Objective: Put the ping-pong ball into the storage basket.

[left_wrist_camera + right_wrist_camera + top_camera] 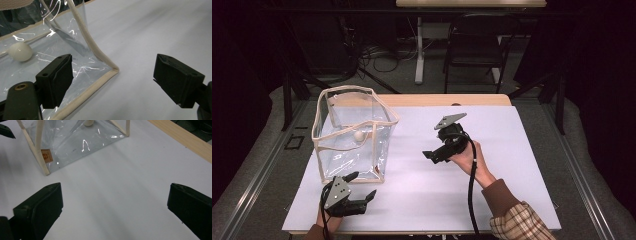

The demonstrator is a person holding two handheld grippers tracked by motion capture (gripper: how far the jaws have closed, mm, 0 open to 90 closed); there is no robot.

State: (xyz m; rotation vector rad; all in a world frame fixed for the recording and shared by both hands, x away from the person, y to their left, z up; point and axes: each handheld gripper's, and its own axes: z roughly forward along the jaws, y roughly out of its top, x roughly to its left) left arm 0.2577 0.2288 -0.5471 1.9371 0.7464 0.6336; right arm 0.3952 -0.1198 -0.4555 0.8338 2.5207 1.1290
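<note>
Two grippers: the left gripper [360,189] hangs with jaws spread wide, empty, just beside the near corner of one clear plastic bag [353,134] holding one white ball [358,135]; the right gripper [428,155], jaws likewise apart, stands well clear over the white table [512,150].

At lower left of the high view, the left hand-held gripper [362,189] is matte black, with a grey three-cornered plate on top carrying small dark screws. In its own view its two blocky black jaws show screw holes, and a brass-coloured screw sits at lower left. Right of centre, the right hand-held gripper [428,155] is the same black with a grey plate; a thick black cable trails from it past a rust-brown sleeve with a plaid cuff.
</note>
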